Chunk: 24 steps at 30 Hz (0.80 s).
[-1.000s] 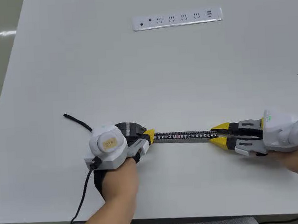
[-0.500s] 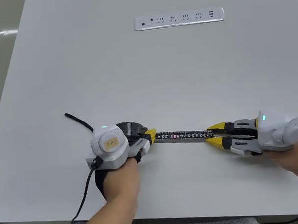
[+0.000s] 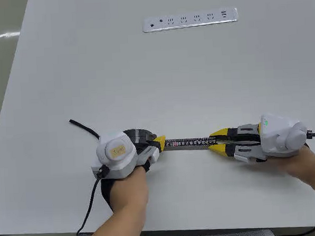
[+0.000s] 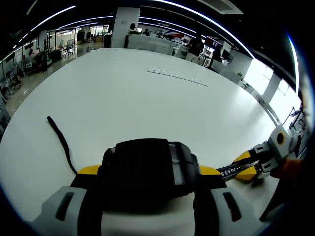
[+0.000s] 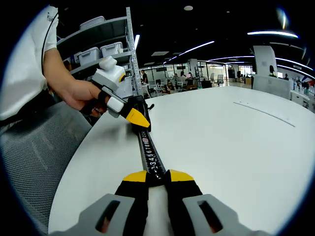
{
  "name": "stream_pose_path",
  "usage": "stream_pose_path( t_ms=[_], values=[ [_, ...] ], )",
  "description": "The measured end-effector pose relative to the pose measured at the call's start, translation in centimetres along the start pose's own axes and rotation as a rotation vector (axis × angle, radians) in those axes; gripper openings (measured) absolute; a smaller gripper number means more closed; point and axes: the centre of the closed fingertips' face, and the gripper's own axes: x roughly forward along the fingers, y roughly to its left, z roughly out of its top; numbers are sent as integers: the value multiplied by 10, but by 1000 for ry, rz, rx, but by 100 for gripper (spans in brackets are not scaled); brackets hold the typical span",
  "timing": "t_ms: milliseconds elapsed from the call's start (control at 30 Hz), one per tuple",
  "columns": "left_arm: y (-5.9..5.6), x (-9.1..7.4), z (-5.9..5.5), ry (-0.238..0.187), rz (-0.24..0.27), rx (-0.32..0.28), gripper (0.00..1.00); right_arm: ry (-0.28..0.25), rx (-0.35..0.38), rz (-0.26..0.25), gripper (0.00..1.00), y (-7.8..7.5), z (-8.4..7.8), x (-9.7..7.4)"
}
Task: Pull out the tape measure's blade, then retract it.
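White bench, open-plan office behind; a power strip lies well apart at the far side. Tape measure case sits on the bench near the front edge, clamped by the left claw; the left gripper view shows the black case wedged between both yellow tips. Black wrist strap trails off to the left on the bench. Blade is drawn out to the right, low along the surface, printed face up. Right claw is closed on the blade's free end; the right gripper view shows its 2 yellow tips pinching the blade.

Judgement: step 1 of 2 looks done, with a short length of blade out. Whether the pull is meant to go further I cannot tell. Retraction calls for the right claw to travel toward the case in line with the blade, feeding it in under tension, while the left claw pins the case. Letting go early risks the blade whipping back.
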Motion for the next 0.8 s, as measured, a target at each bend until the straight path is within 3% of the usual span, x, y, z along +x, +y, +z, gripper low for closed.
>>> stream_pose_path(
  t_ms=[800],
  values=[
    [0, 0, 0, 1, -3, -2, 72, -2, -21, 15, 13, -2, 2, 25]
  ],
)
